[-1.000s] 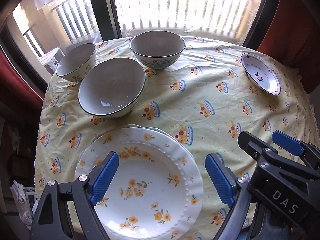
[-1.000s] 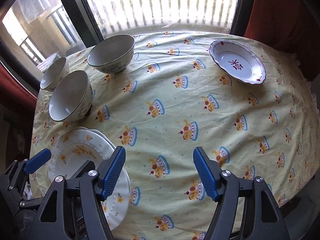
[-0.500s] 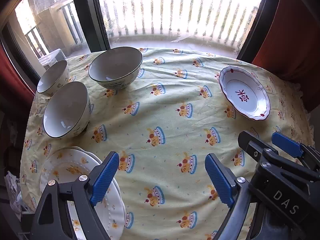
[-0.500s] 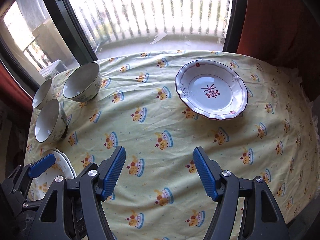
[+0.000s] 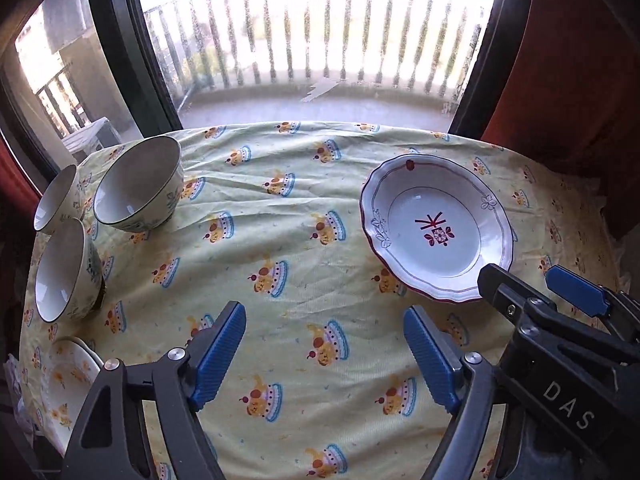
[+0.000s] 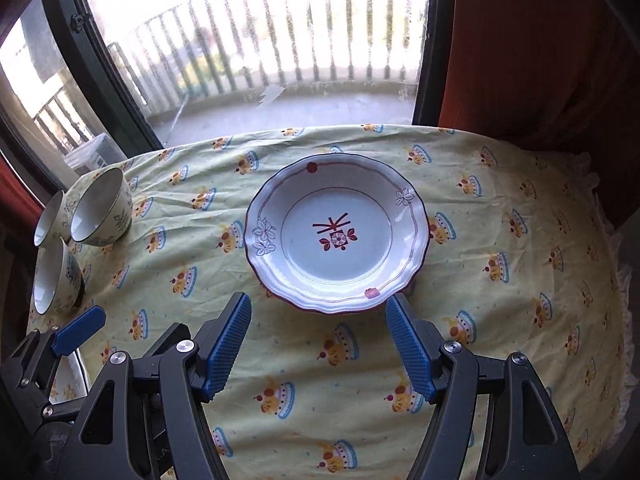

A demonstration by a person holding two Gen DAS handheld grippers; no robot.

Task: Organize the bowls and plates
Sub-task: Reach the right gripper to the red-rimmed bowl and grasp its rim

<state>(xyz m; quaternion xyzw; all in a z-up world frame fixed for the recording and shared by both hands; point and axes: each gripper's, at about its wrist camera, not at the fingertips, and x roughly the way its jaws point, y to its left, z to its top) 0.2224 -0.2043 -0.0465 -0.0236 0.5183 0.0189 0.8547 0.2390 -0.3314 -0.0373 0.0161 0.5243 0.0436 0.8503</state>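
A: Which step is in hand?
B: The red-patterned plate (image 6: 338, 240) is being approached, just ahead of the right gripper (image 6: 318, 344), jaws wide, empty.
A: Next?
B: Its near rim must be straddled, then gripped; the left gripper (image 5: 324, 354) is wide, idle.

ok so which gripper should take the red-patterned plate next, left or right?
Right, probably. The right gripper is open and squared up on the red-patterned plate, whose near rim sits just ahead of its fingers. The left gripper, also open, faces bare tablecloth.

Both wrist views face windowward, sharing red-patterned plate (image 5: 436, 236) (image 6: 336, 236)
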